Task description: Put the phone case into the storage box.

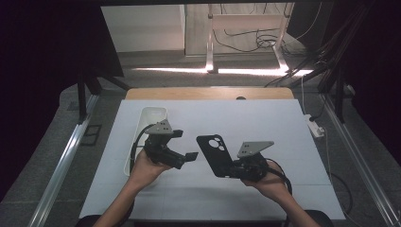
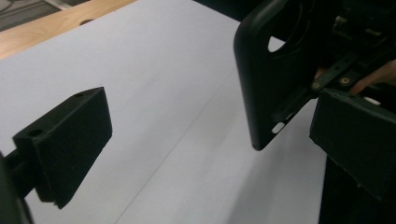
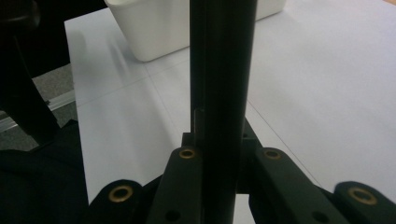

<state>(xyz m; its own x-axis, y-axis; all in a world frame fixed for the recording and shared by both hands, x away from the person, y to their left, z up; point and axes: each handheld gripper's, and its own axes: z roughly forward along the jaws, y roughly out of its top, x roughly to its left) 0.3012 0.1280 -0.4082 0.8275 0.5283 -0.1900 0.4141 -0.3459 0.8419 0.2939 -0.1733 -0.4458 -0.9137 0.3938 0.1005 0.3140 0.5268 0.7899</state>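
Right gripper jaws are clenched on our black case, lifted over the bench, while left gripper gapes released beside it, handover pending, white tray waiting behind.

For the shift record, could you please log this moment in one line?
right gripper: shut on black phone case, raised off table | left gripper: open, empty, facing case | white tray: far left
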